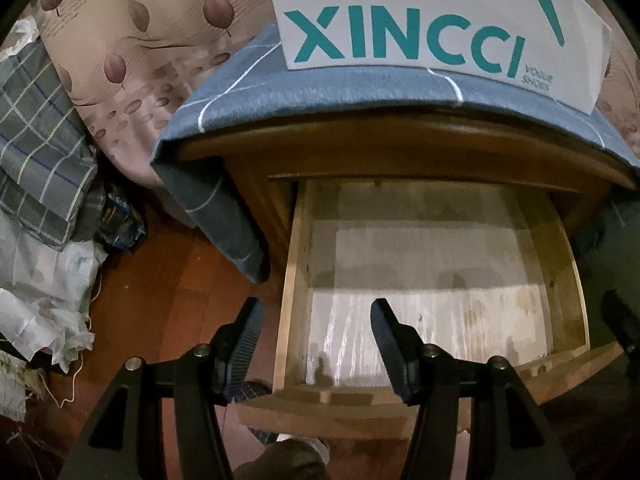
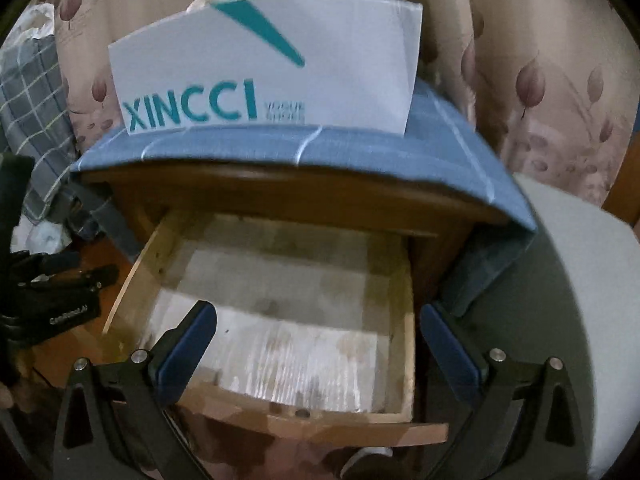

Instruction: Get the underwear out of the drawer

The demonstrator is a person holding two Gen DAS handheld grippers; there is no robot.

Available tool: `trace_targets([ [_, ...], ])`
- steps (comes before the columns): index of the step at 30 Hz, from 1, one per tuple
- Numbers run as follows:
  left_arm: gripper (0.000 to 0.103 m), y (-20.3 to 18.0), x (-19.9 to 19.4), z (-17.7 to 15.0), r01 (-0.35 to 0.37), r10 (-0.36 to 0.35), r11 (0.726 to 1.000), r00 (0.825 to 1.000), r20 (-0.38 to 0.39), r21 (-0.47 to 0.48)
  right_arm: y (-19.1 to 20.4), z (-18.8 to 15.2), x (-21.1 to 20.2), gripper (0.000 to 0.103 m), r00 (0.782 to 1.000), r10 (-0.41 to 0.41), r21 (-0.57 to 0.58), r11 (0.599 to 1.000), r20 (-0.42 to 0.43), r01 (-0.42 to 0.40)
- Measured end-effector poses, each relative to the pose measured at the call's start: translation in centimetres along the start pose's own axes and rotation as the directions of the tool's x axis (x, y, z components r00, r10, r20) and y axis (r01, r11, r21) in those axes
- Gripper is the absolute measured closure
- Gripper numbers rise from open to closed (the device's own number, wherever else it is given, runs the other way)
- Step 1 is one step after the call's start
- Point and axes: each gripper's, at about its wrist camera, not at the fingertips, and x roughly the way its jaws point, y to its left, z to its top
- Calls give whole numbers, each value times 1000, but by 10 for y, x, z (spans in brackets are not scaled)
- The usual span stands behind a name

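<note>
Looking down into an open drawer (image 1: 296, 280), pulled out of a wooden nightstand (image 1: 400, 152). Inside, only a pale, stained liner across the bottom, lit at the near end and shaded toward the back. Cannot make out the underwear in either view, so cannot tell where it lies.

Left claw (image 1: 316, 340): hangs over the near left corner of the drawer, jaws partly apart, gripping nothing. One blue-padded finger above the red-brown floor (image 1: 160, 280) just outside the drawer, the other above the liner inside.

Right claw (image 2: 318, 316): points down at the drawer from the front, spread wide, nothing between the pads. Left finger over the liner, right finger just past the drawer's right wall.

On top of the nightstand, a blue cloth with thin white lines (image 1: 320, 92), draped over both sides. On the cloth, a white shoebox printed "XINCCI" in teal (image 1: 400, 8). Behind, a beige curtain with a leaf pattern (image 1: 140, 40). To the left, a heap of plaid fabric (image 1: 36, 120) and white cloth on the floor. To the right of the nightstand, a round white seat (image 2: 560, 280), near the hanging corner of the blue cloth.
</note>
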Motion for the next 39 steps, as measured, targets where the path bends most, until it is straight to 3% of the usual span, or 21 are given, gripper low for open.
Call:
trace_targets([
  [12,46,-13,-6,-18,0,0,1000,1000,-10,13,13,-12,9,2,999,5,-24,1000,-37,-6],
  [28,46,-10,-2,-16,31,-31,999,999,-28,-14,12,-23,28,2,994,-8,-27,1000,-114,5],
  [39,46,-13,-1,-16,22,-22,1000,999,-25,3,16,-24,28,2,993,-11,-50,999,-114,6],
])
